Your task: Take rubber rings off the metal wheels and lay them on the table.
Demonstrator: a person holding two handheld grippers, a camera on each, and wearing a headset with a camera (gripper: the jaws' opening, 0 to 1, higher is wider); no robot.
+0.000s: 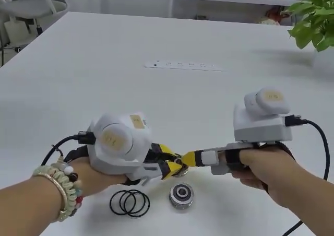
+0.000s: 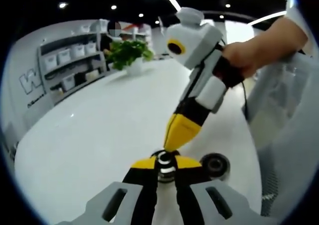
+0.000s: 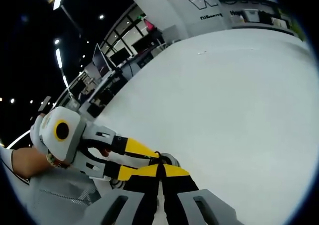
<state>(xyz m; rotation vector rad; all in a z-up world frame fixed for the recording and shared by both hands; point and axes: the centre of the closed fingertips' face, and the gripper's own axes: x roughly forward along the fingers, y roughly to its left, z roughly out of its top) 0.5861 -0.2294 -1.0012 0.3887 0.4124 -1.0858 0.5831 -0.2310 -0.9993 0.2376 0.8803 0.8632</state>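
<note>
Few rubber rings (image 1: 130,202), one wheel (image 1: 181,195) on white table (image 1: 104,79); plant (image 1: 313,19) beyond.

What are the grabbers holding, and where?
The left gripper clamps a metal wheel by its rim. The right gripper, jaws shut, touches that wheel's edge; whether it pinches anything there cannot be told.

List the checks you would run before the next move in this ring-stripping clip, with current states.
1. The held wheel is clamped in the left gripper: ok.
2. The right gripper meets the held wheel with its tips: ok.
3. A ring is pinched in the right jaws: cannot tell.
4. The loose rings lie flat on the table: ok.
5. The second wheel rests on the table, apart from both grippers: ok.
</note>
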